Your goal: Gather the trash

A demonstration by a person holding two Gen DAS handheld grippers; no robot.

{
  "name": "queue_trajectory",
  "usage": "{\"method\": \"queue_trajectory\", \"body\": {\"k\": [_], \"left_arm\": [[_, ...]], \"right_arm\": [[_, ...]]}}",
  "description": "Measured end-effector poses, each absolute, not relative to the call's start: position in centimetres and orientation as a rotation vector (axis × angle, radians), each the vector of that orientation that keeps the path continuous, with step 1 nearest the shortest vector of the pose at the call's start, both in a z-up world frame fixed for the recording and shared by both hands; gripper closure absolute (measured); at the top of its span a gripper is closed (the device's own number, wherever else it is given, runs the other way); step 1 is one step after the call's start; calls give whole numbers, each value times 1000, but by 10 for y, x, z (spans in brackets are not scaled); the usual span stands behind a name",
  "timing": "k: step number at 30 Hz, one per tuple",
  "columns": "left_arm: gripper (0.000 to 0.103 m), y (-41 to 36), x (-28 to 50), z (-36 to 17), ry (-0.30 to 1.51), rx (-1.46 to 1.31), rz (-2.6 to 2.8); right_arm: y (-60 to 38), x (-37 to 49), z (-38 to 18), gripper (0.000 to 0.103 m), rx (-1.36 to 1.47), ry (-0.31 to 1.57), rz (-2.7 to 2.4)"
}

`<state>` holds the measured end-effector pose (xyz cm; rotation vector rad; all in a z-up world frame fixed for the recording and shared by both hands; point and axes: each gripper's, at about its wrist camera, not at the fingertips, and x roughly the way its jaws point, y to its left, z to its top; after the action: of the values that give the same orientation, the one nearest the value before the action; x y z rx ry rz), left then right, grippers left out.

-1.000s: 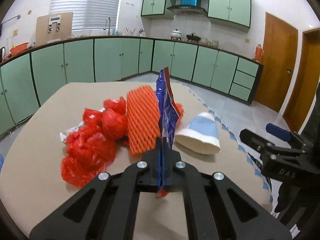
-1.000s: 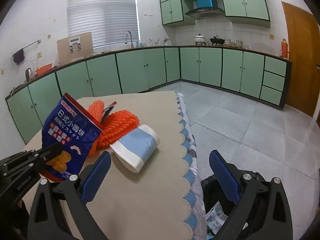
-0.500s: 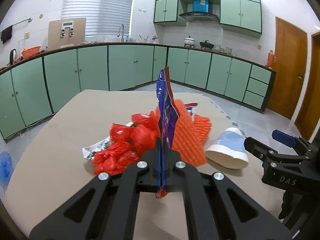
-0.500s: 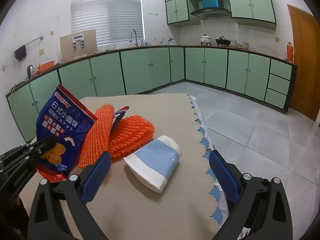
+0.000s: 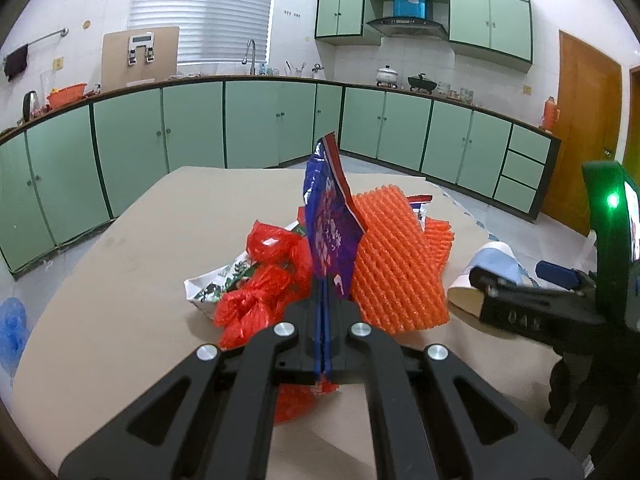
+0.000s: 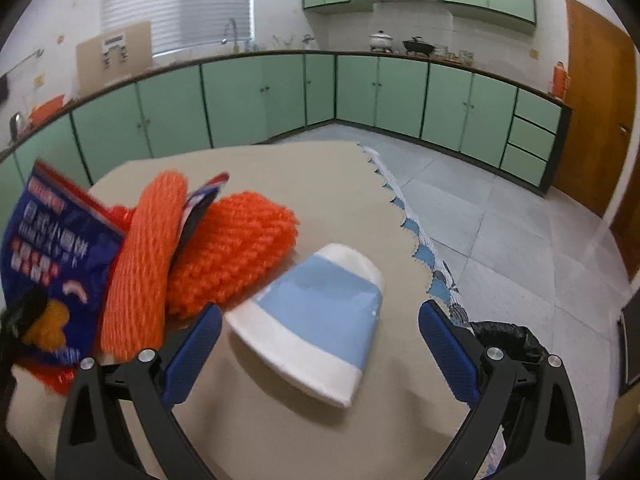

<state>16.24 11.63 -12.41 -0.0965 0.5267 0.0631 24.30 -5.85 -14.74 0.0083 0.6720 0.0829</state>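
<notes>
My left gripper is shut on a blue snack bag and holds it upright above the beige table; the bag also shows in the right wrist view. Behind it lie orange foam nets, red plastic bags and a printed wrapper. My right gripper is open, its blue pads on either side of a flattened white and light-blue paper cup. The orange nets lie left of the cup.
A black bin bag sits below the table's right edge. Green kitchen cabinets line the far walls, a wooden door stands at the right. A blue bag lies on the floor at the left.
My right gripper has moved forward over the table and now straddles the paper cup. My left gripper has kept hold of the snack bag, drawing slightly back from the pile.
</notes>
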Motion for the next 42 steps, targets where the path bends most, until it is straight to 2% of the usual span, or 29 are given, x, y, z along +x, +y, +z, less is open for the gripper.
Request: {"method": "queue_trajectory", "body": {"k": [15, 18, 21, 22, 24, 25, 26, 32, 37, 42], "left_arm": [[103, 118, 168, -132, 548, -111, 46], [103, 118, 168, -132, 549, -112, 46], [103, 118, 168, -131, 551, -109, 46], [103, 118, 169, -131, 552, -107, 47], [103, 117, 168, -132, 552, -103, 46], [103, 117, 167, -132, 552, -102, 47], [103, 117, 168, -132, 552, -103, 47], [103, 117, 167, -131, 555, -102, 46], [103, 116, 166, -129, 548, -99, 39], [103, 114, 163, -120, 525, -100, 23]], "right_arm": [[-62, 255, -162, 7, 47, 790, 116], [-62, 257, -167, 25, 88, 824, 188], [-64, 255, -166, 29, 103, 818, 210], [-64, 253, -166, 39, 109, 814, 223], [-64, 250, -165, 42, 110, 815, 241], [-64, 248, -166, 66, 106, 815, 249], [-64, 248, -167, 81, 105, 823, 265], [-70, 242, -165, 85, 128, 817, 301], [-76, 233, -153, 94, 127, 781, 312], [-81, 227, -140, 99, 137, 755, 328]]}}
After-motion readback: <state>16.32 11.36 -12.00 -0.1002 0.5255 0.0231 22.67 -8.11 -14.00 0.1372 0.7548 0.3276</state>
